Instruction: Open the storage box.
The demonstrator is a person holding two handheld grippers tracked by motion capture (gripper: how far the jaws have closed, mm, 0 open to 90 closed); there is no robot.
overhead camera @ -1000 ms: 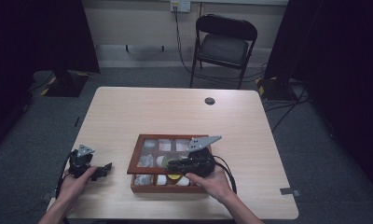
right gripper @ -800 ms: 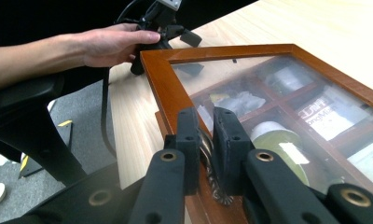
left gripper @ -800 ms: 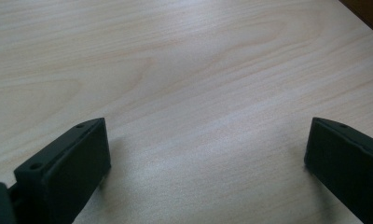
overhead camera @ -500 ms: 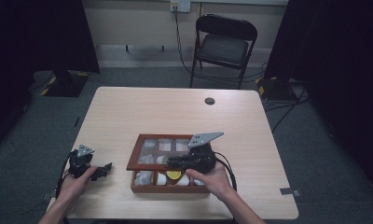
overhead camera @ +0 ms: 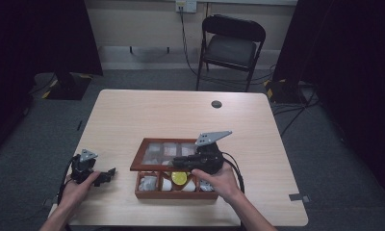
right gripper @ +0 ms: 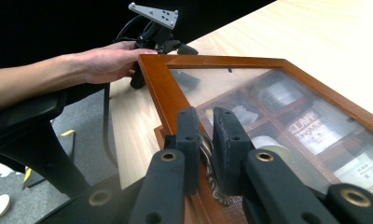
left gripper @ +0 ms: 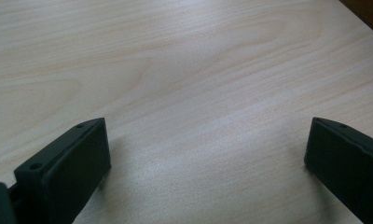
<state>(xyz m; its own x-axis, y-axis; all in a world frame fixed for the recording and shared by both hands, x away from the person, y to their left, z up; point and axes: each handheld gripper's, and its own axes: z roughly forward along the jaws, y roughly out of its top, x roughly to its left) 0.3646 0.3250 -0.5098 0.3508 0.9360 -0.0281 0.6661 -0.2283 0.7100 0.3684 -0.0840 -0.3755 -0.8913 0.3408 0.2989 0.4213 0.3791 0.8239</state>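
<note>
Raised further since a second ago: glass lid (overhead camera: 162,155) of the wooden tea box (overhead camera: 173,193), near centre of the table (overhead camera: 147,115). Right gripper (right gripper: 206,140) clamped on the lid's metal handle (right gripper: 208,151) at its near edge. Left gripper (left gripper: 205,140) resting at near left, jaws wide apart over bare wood.

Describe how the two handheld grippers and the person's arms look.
Both are black. The left gripper has two flat, block-like black jaws with small screw holes, a grey three-cornered plate on top and a black cable trailing off. The right gripper has black padded jaws on arms with brass-coloured rivets, a larger grey plate and a looping black cable. The forearms are bare, no sleeves showing.
</note>
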